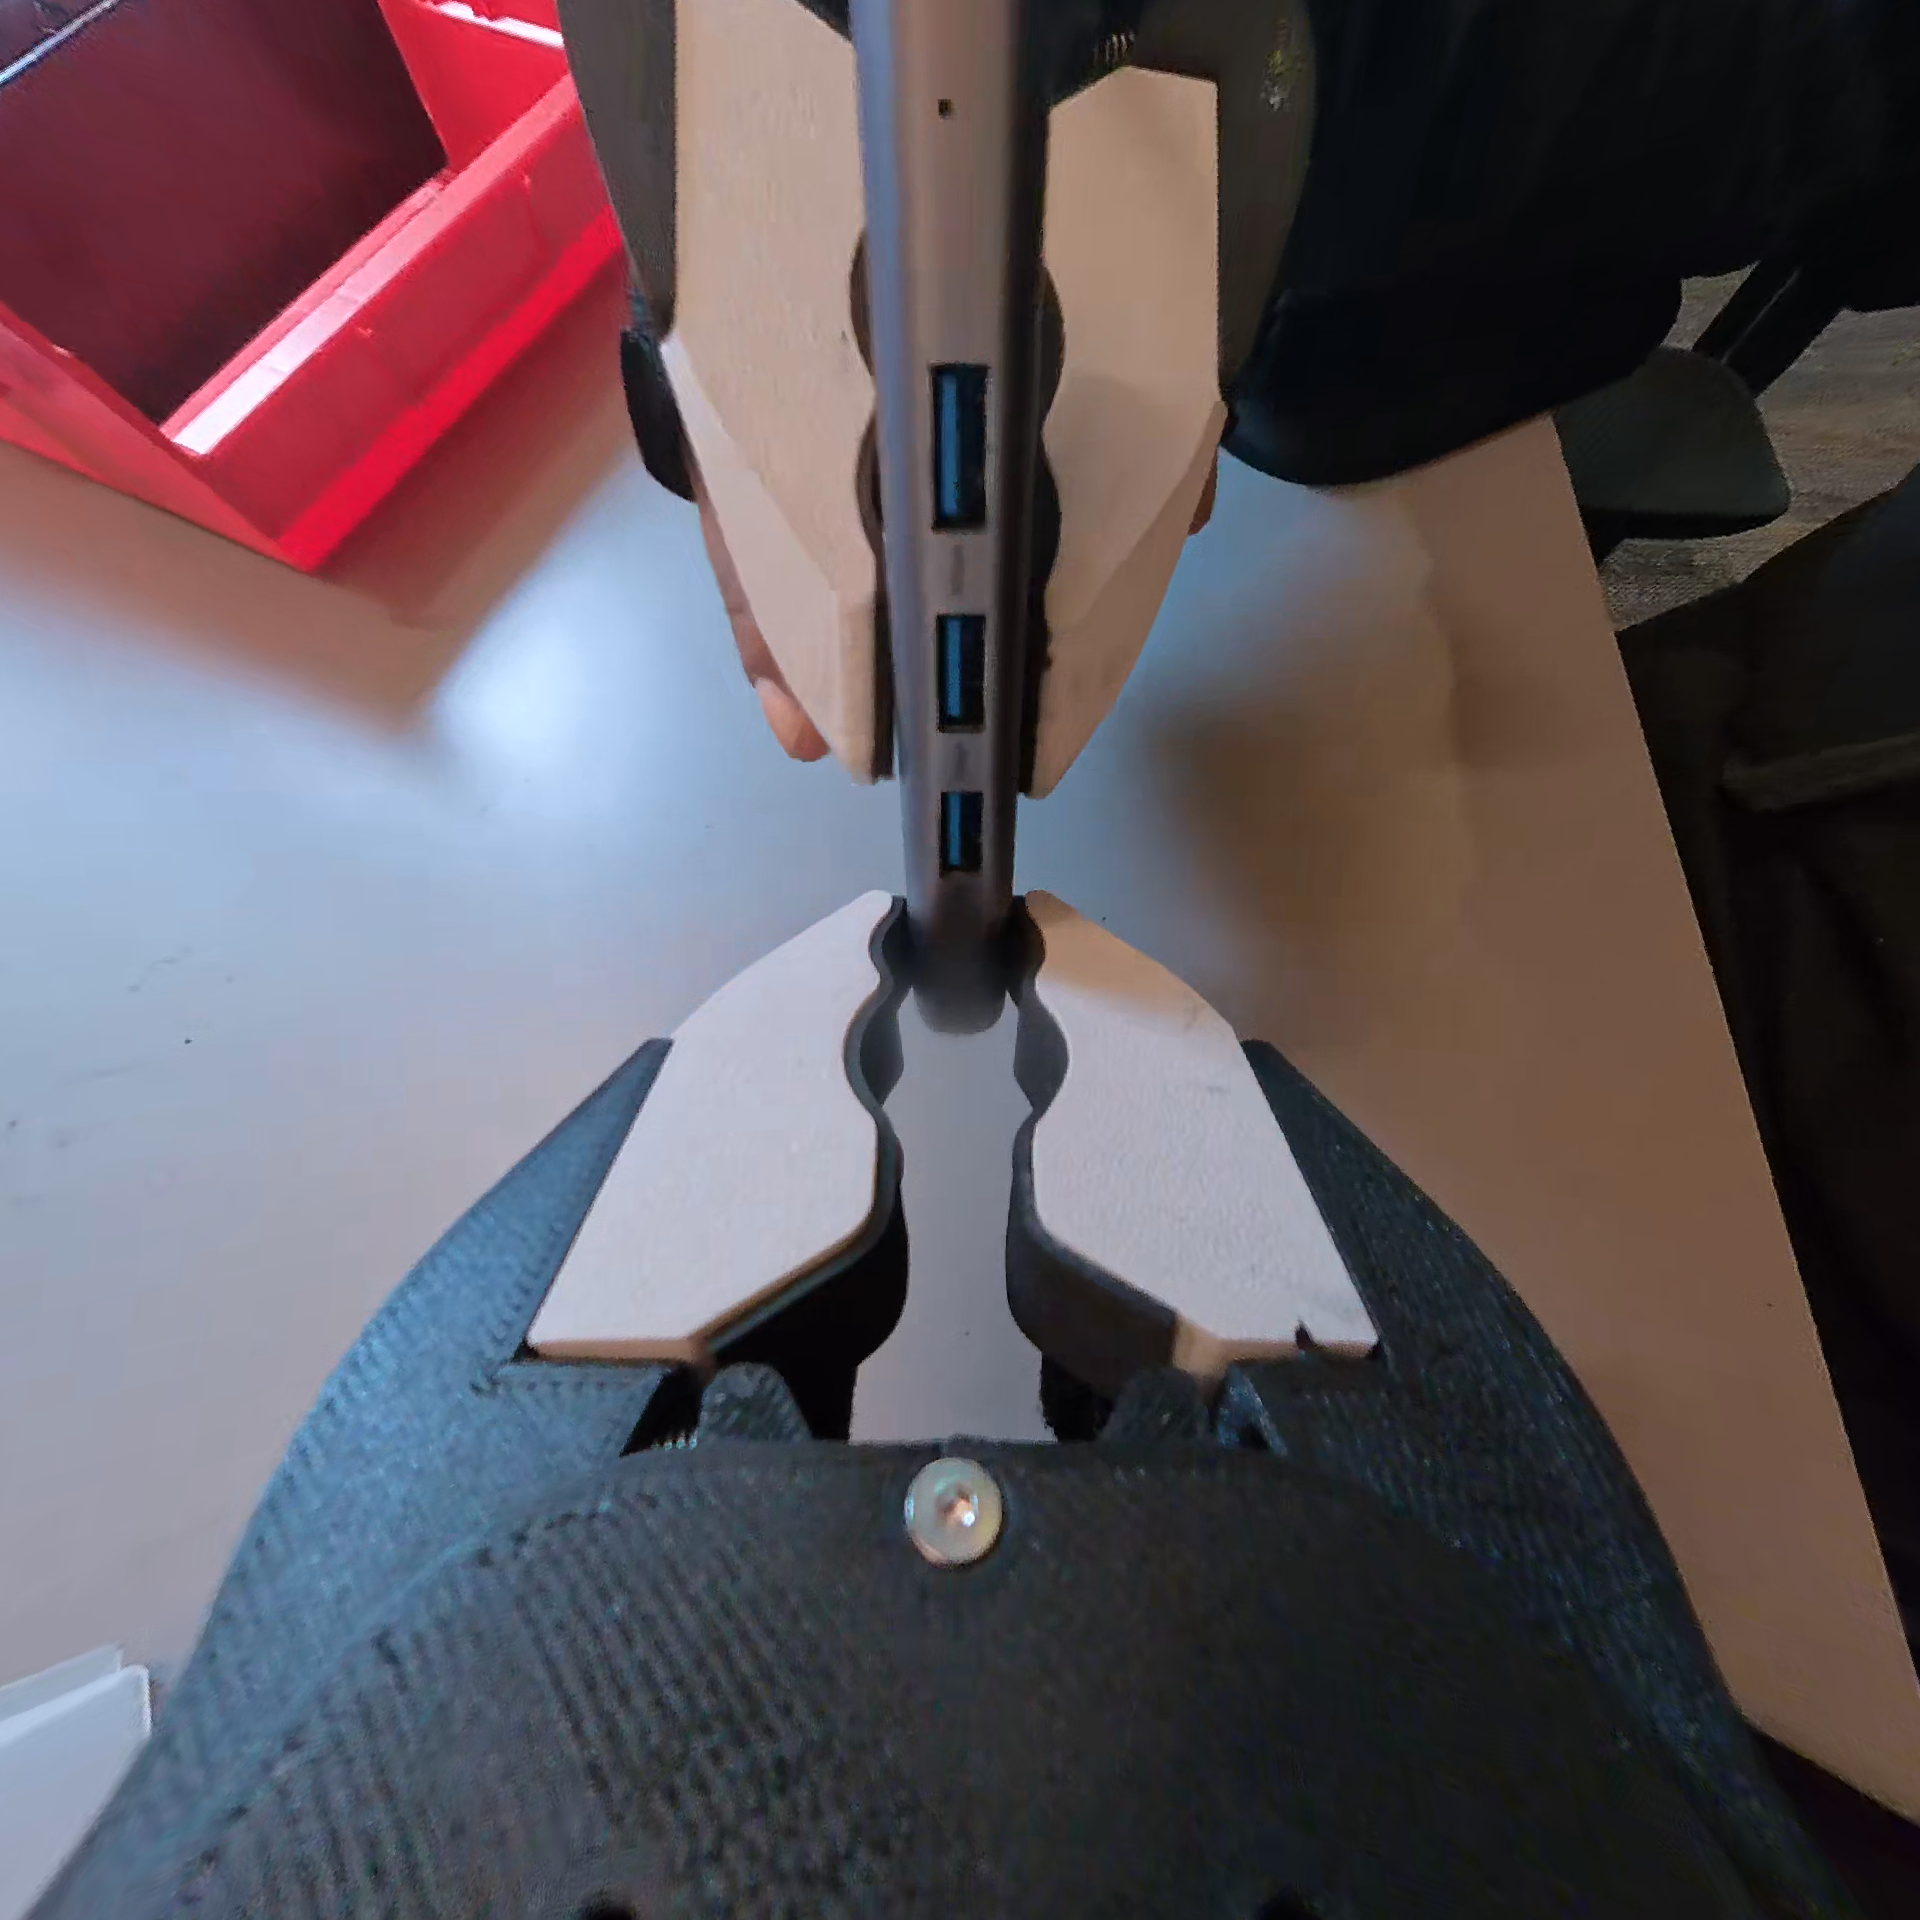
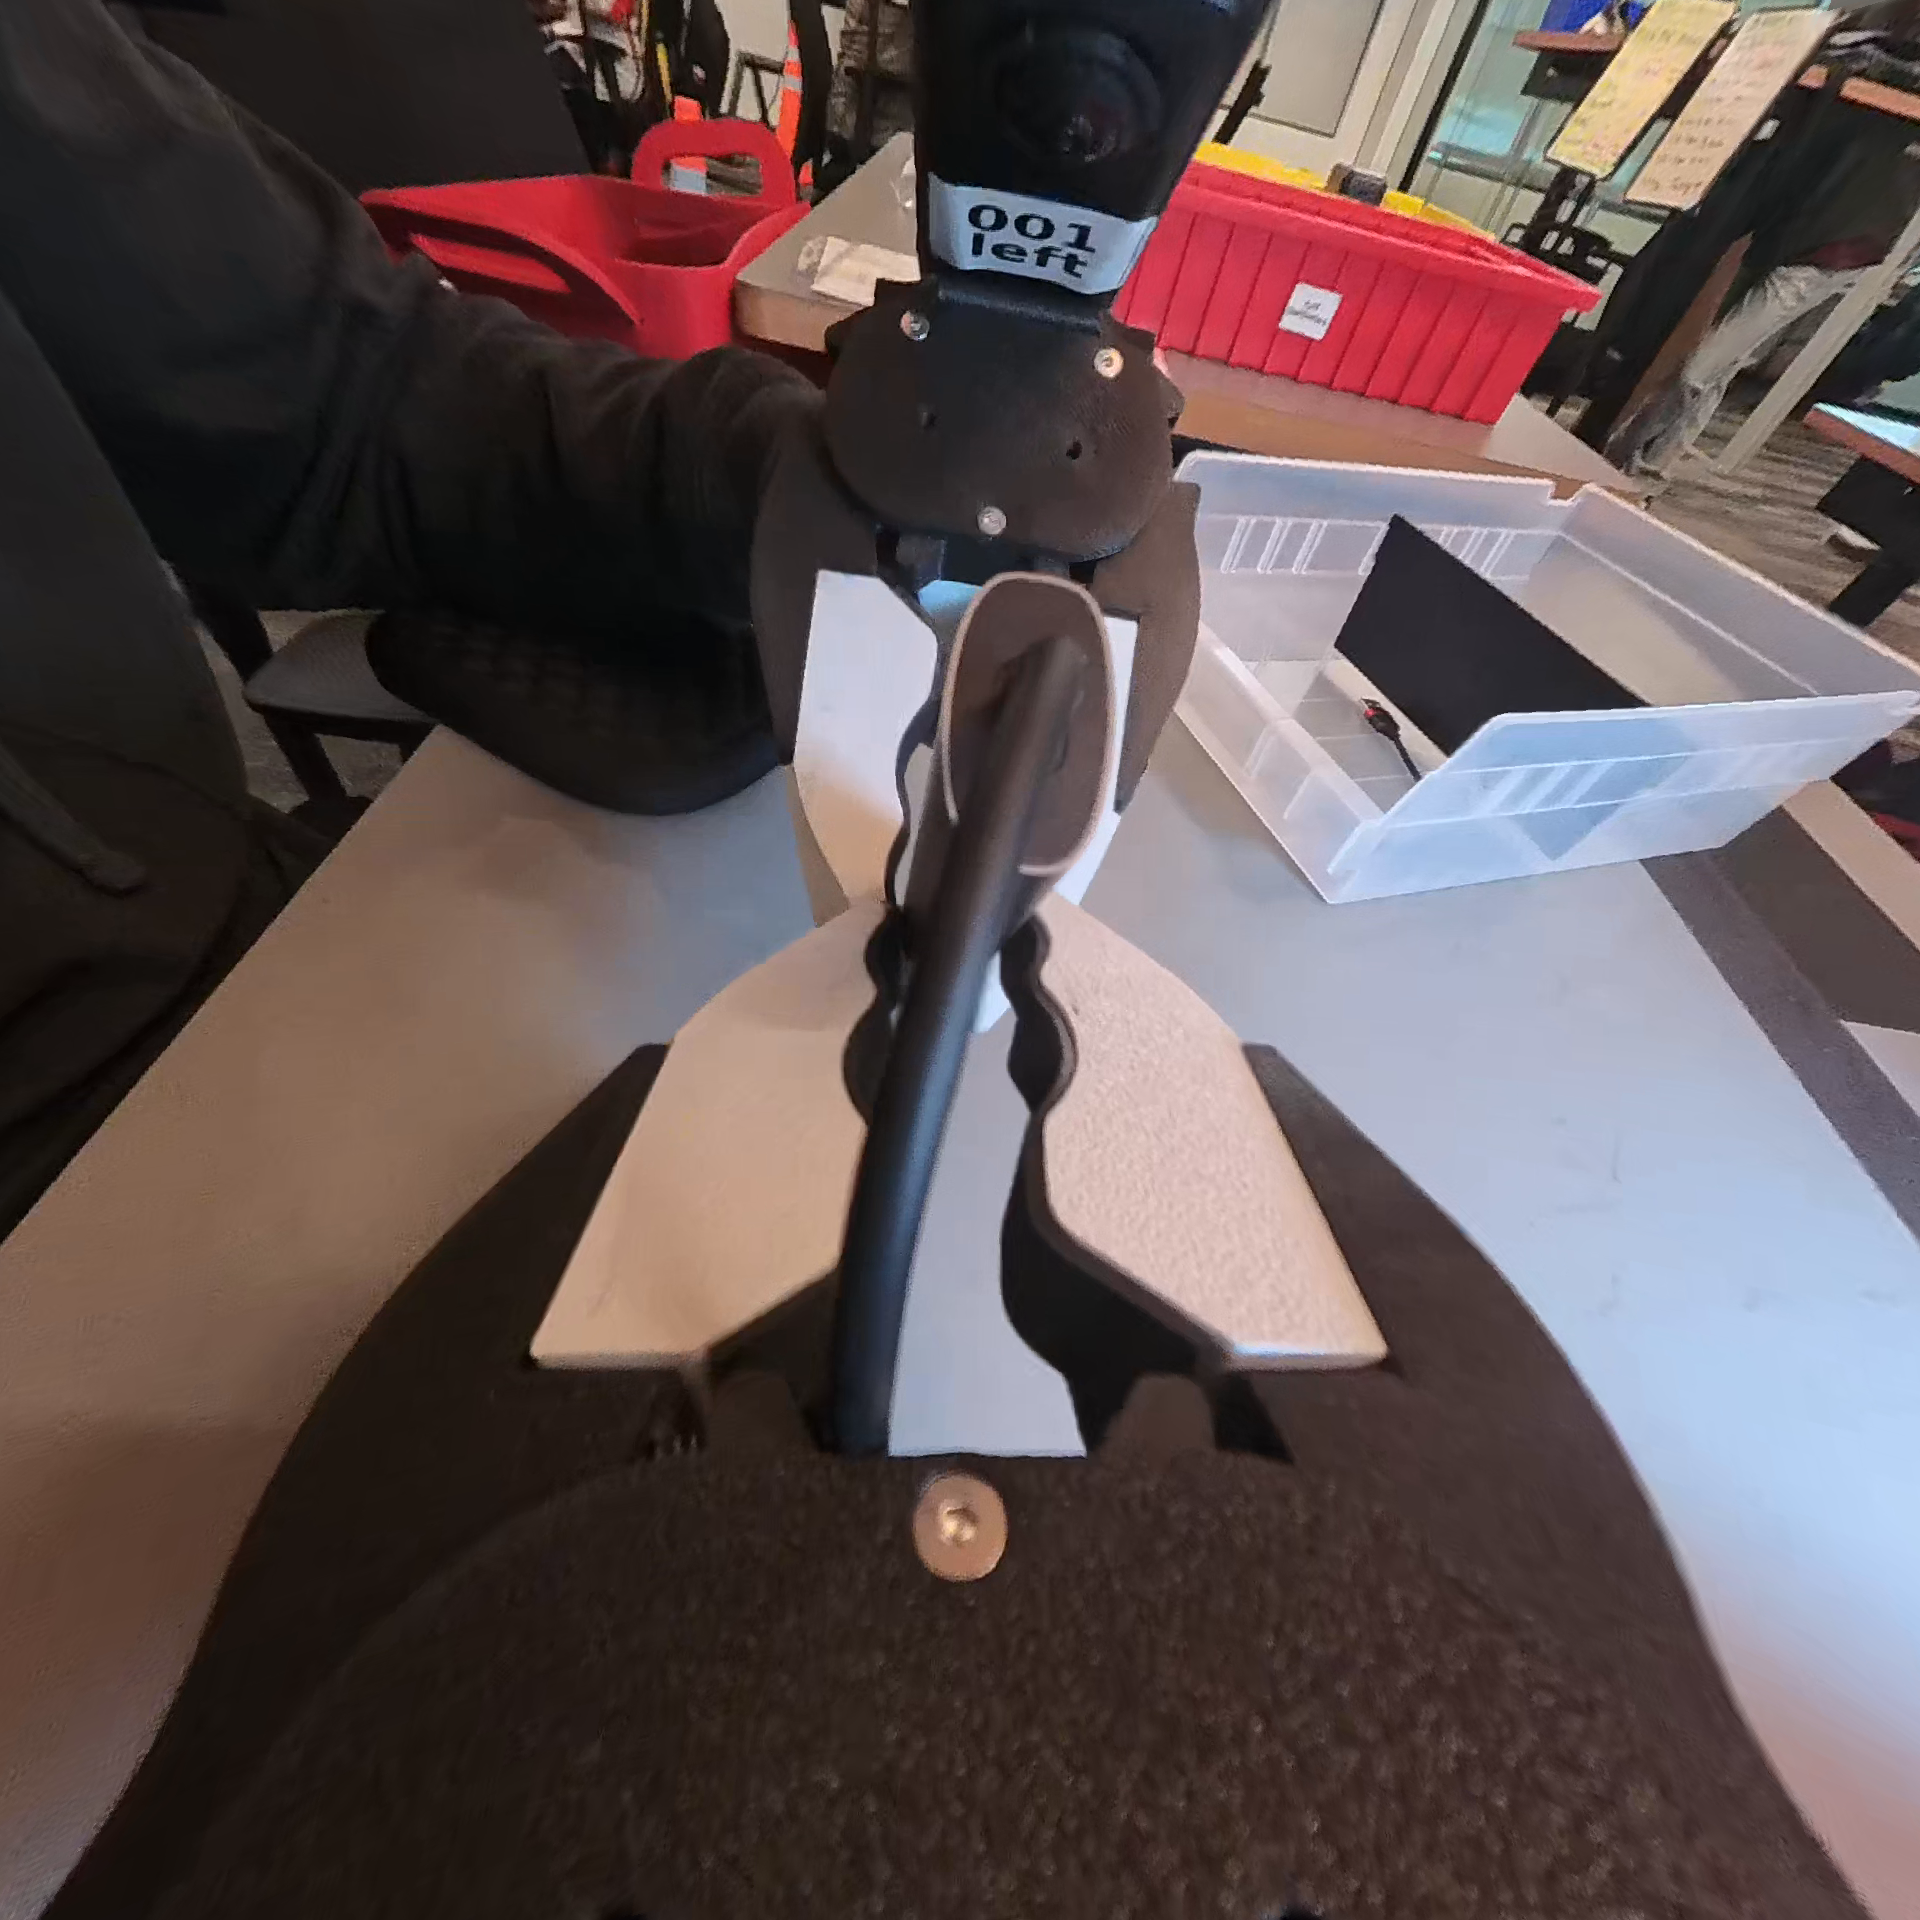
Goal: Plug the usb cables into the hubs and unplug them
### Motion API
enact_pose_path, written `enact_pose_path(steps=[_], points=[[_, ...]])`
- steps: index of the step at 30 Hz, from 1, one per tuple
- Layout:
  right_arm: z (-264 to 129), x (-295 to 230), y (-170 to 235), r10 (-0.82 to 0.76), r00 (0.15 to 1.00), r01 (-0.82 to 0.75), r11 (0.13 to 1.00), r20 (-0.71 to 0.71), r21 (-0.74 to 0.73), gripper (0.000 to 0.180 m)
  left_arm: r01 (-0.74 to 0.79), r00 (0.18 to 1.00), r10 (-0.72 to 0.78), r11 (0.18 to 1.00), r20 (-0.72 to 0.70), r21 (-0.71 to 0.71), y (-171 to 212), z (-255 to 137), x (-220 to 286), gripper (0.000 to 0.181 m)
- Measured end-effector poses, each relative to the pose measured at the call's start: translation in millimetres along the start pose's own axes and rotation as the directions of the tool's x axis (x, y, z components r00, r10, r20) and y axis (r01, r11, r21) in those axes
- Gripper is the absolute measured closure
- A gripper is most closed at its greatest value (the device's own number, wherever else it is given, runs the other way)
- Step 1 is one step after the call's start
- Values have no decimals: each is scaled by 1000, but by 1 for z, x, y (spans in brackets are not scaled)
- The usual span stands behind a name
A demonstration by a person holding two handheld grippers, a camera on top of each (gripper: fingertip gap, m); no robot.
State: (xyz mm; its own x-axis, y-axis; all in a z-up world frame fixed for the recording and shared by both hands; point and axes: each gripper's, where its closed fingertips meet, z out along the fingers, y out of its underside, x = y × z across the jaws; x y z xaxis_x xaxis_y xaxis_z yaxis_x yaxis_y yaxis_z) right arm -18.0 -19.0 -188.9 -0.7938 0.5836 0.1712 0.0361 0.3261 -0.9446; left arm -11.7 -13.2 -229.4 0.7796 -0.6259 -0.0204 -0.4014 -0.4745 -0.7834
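Observation:
A grey USB hub [image 1: 961, 582] with three blue ports [image 1: 958, 447] is held in the air between both grippers, ports facing the left wrist camera. All three ports are empty. My left gripper [image 1: 958, 925] is shut on the hub's near end. My right gripper [image 1: 956, 774] faces it and clamps the hub's sides farther along. In the right wrist view my right gripper [image 2: 961, 935] is shut around the hub's end [image 2: 1023, 727]. The hub's black cable [image 2: 914, 1143] runs back between its fingers. The left gripper's black body [image 2: 997, 436] faces the camera.
A red bin [image 1: 260, 312] stands on the grey table [image 1: 312, 935] at the far left. A clear plastic divided tray [image 2: 1558, 727] with a small black cable lies on the right. A red tote [image 2: 1351, 301] and a red basket [image 2: 623, 249] stand behind. A dark sleeve [image 2: 468, 468] reaches in.

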Motion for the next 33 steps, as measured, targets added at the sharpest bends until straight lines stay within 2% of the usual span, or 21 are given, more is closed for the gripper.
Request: enact_pose_path(steps=[2, 5, 6, 7, 8, 12, 14, 17, 20, 23, 30, 33], points=[[0, 0, 1, 0, 1000, 0, 1000, 5, -5, 163, -8, 1000, 8, 1000, 10, 6, 0, 1, -1, 163], [-7, 4, -10, 0, 1000, 1, 999, -12, 43, 162, -11, 999, 7, 995, 40, 99, -13, -9, -6, 161], [-12, 8, -14, -9, 1000, 10, 999, -30, 49, 162, -6, 997, -4, 993, 83, 118, -16, -17, -14, 147], [-19, 12, -19, -17, 998, 20, 998, -57, 61, 162, -7, 991, -11, 992, 136, 129, -17, -31, -24, 140], [-28, 16, -25, -13, 997, 19, 997, -77, 81, 162, -5, 979, -25, 989, 200, 147, -17, -49, -39, 140], [-63, 35, -33, 20, 980, 3, 993, -197, 114, 163, 123, 859, -232, 959, 456, 257, -4, -147, -117, 163], [-73, 37, -22, 46, 970, -20, 994, -237, 110, 162, 242, 802, -315, 948, 508, 206, 24, -173, -152, 161], [-79, 36, -1, 75, 961, -49, 994, -266, 101, 163, 304, 787, -244, 953, 567, -13, 71, -179, -190, 158], [-78, 35, 9, 87, 961, -68, 994, -264, 83, 163, 322, 845, -129, 898, 519, -301, 122, -163, -212, 154], [-76, 35, 10, 92, 964, -73, 994, -251, 83, 163, 274, 910, -46, 813, 413, -514, 155, -145, -222, 151], [-79, 35, 21, 144, 966, -126, 988, -217, 91, 163, 71, 991, 36, 671, 127, -738, 181, -110, -225, 150], [-83, 36, 22, 172, 966, -151, 982, -194, 116, 163, 7, 999, 26, 632, 30, -775, 181, -108, -223, 153]])
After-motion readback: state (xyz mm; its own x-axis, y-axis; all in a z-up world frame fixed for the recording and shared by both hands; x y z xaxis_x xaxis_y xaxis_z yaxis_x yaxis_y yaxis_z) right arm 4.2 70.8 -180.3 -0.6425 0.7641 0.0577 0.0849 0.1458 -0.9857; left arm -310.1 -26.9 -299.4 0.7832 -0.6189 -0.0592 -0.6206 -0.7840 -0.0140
